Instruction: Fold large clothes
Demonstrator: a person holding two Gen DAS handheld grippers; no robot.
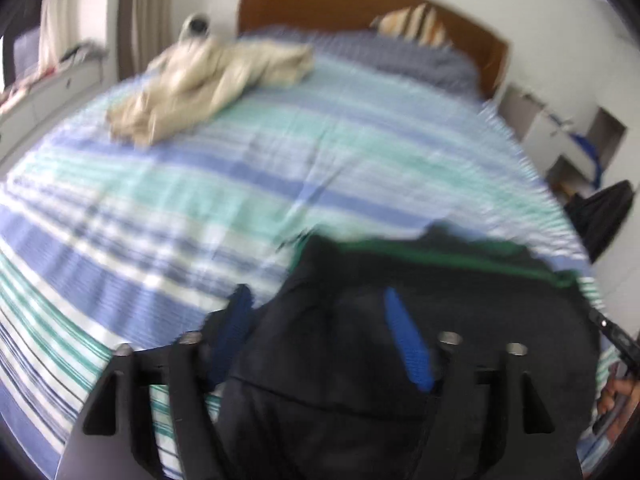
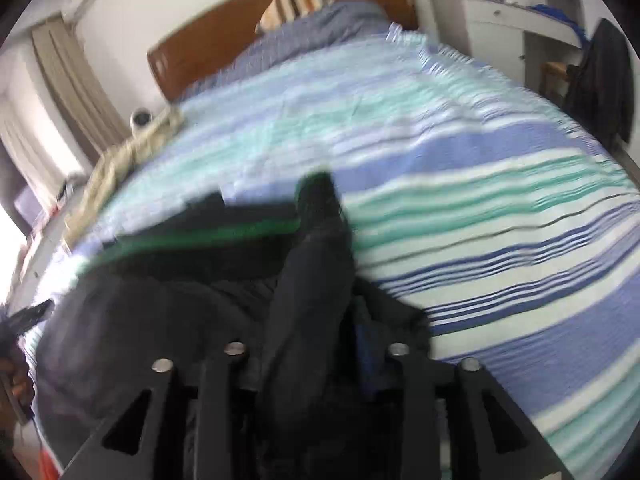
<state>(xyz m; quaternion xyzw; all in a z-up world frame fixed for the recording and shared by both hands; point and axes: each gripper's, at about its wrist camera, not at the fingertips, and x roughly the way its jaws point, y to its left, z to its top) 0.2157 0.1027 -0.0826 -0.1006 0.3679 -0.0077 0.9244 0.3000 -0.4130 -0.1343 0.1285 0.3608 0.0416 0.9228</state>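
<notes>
Black fabric filled the space in front of both of your cameras: a dark, almost black garment with a green stripe lay bunched on the near part of the bed, its green band running across the far edge of the heap. Your left gripper had its jaws spread wide, with blue pads showing on both fingers; the cloth sat between them, but the pads did not press on it. The left finger stood over the striped cover just beside the garment's edge. Your right gripper was only partly parted, and a long fold of the dark garment ran up between its fingers; motion blur and the dark cloth hid the pads, so you could not tell from that view whether they pinched the fold or merely flanked it. The garment rested on a bedspread striped in blue, teal and white that covered the whole mattress. Well apart from it, towards the far left corner of the bed, lay a crumpled beige garment. Behind stood a brown wooden headboard with an orange-and-white striped pillow leaning against it, partly tucked behind a grey-blue blanket. A white shelf unit stood beside the bed on the right, with dark clothing hanging near it. Both views were heavily blurred.
</notes>
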